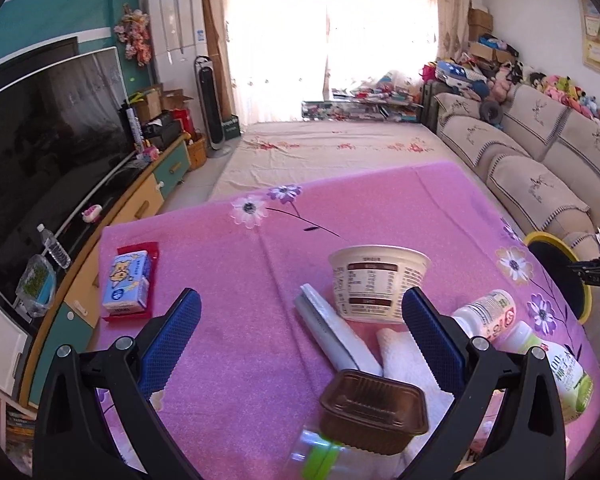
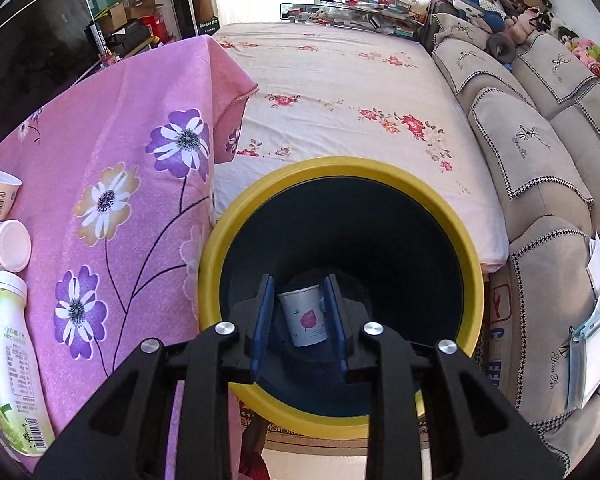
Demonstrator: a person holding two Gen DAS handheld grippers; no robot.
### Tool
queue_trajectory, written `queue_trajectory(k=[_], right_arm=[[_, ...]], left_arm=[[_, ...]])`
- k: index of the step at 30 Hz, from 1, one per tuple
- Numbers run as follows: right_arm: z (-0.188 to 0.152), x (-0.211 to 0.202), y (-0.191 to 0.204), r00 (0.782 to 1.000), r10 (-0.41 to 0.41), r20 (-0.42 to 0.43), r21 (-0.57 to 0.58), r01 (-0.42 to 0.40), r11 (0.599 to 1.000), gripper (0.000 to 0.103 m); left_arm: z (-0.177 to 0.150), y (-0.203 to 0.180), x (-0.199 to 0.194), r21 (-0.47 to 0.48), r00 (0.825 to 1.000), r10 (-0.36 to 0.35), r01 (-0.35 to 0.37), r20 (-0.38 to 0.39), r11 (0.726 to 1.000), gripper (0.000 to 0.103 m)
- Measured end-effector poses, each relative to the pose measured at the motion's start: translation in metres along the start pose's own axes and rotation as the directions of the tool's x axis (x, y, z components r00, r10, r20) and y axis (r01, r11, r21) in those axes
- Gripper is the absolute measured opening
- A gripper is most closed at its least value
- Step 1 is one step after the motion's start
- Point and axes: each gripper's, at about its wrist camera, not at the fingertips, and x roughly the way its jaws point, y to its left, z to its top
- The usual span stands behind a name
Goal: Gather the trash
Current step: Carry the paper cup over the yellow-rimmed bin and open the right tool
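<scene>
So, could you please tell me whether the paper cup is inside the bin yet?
Inside: the paper cup shows within the yellow-rimmed bin, between the right hand-held gripper pads; contact is unclear.

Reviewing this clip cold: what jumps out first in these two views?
The yellow-rimmed bin fills the right wrist view, with a paper cup between the right gripper's parted fingers over its dark inside. In the left wrist view, the pink flowered cloth carries the litter: a noodle cup, a brown tray and bottles, with the left gripper open above.
</scene>
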Motion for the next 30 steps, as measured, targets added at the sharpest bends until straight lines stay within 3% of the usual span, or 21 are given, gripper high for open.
queue_trajectory(k=[3, 7, 13, 23, 30], right_arm=[[-0.004, -0.006, 0.004, 1.0, 0.0, 0.014, -0.006, 0.0, 1.0, 0.028], [-0.008, -0.012, 0.009, 1.0, 0.009, 0.02, -0.011, -0.009, 1.0, 0.03], [-0.011, -0.011, 0.008, 1.0, 0.017, 0.018, -0.004, -0.017, 1.0, 0.033], [-0.008, -0.003, 0.007, 0.999, 0.04, 0.01, -0.005, -0.04, 0.999, 0.034], [-0.009, 0.004, 0.003, 0.999, 0.05, 0.001, 0.0, -0.05, 0.999, 0.034]], left_arm=[[0.01, -0.018, 0.018, 0.053, 0.995, -0.064, 0.068, -0.082, 0.996, 0.099], [0.022, -0.039, 0.051, 0.148, 0.984, -0.049, 0.075, -0.173, 0.986, 0.099], [0.035, -0.048, 0.092, 0.169, 0.96, -0.068, 0.116, -0.271, 0.979, 0.099], [0.042, -0.056, 0.122, 0.209, 0.943, -0.052, 0.127, -0.33, 0.97, 0.093], [0.045, -0.06, 0.134, 0.212, 0.918, -0.042, 0.136, -0.394, 0.968, 0.089]])
